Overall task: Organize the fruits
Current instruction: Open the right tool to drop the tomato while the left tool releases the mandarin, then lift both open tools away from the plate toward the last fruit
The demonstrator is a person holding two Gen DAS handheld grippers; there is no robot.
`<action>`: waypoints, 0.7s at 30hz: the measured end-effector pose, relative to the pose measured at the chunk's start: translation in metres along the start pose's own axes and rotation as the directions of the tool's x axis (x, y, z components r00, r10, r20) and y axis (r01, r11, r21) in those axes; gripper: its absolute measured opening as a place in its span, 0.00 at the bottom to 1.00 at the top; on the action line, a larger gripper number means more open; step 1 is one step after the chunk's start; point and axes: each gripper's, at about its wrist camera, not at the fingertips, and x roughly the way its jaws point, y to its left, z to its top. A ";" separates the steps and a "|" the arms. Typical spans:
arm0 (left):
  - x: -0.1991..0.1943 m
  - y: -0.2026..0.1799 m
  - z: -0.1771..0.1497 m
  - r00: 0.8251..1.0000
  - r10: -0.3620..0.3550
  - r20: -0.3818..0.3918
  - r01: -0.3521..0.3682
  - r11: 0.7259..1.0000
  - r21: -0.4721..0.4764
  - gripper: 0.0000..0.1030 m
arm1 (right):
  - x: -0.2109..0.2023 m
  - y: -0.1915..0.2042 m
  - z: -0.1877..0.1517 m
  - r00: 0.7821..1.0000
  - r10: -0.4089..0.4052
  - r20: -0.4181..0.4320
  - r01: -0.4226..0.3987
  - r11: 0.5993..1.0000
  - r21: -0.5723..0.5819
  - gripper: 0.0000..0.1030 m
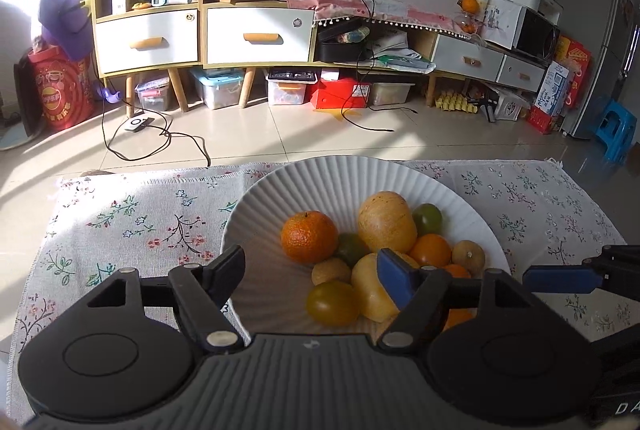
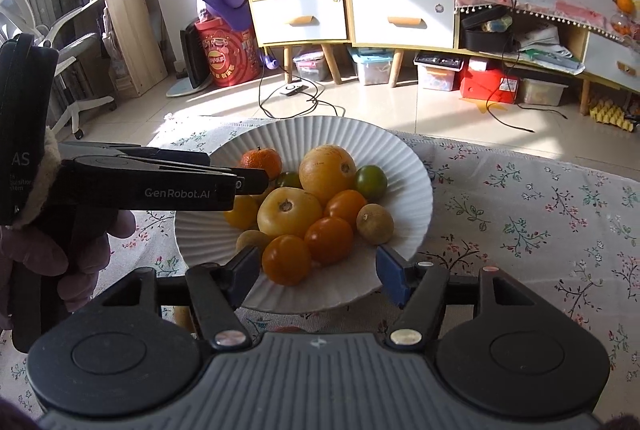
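Note:
A white ribbed plate (image 1: 320,170) (image 2: 416,190) on a floral cloth holds several fruits: a mandarin (image 1: 308,236) (image 2: 262,160), a big yellow fruit (image 1: 386,220) (image 2: 326,168), a green tomato (image 1: 427,218) (image 2: 371,182), orange tomatoes and brown longans (image 2: 374,224). My left gripper (image 1: 312,274) (image 2: 252,180) hangs open over the plate's left half, with nothing gripped. My right gripper (image 2: 319,276) is open at the plate's near rim. An orange tomato (image 2: 286,260) lies between its fingers, untouched. One blue-padded finger (image 1: 560,278) of the right gripper shows in the left wrist view.
The floral tablecloth (image 1: 140,222) (image 2: 540,222) covers the table, whose far edge drops to a tiled floor. A person's gloved hand (image 2: 80,242) holds the left gripper. A small round fruit (image 2: 182,314) peeks out on the cloth by the plate's near-left rim.

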 end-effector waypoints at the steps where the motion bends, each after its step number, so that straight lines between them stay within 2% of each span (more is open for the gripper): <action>1: -0.003 0.000 -0.001 1.000 0.004 0.001 -0.004 1.000 0.001 0.67 | -0.001 -0.001 0.000 1.000 -0.004 0.000 0.004 1.000 -0.001 0.63; 9: -0.031 -0.002 -0.018 0.998 0.056 -0.030 -0.056 0.998 0.024 0.80 | -0.011 -0.004 -0.004 1.000 -0.027 -0.015 0.027 1.000 0.007 0.75; 15: -0.048 -0.004 -0.033 0.990 0.116 -0.085 -0.114 0.993 0.024 0.90 | -0.020 -0.003 -0.010 0.998 -0.048 -0.029 0.048 0.999 0.005 0.84; 21: -0.051 -0.004 -0.058 0.979 0.158 -0.132 -0.155 0.987 0.029 0.91 | -0.025 -0.003 -0.014 0.997 -0.077 -0.033 0.077 0.997 0.009 0.88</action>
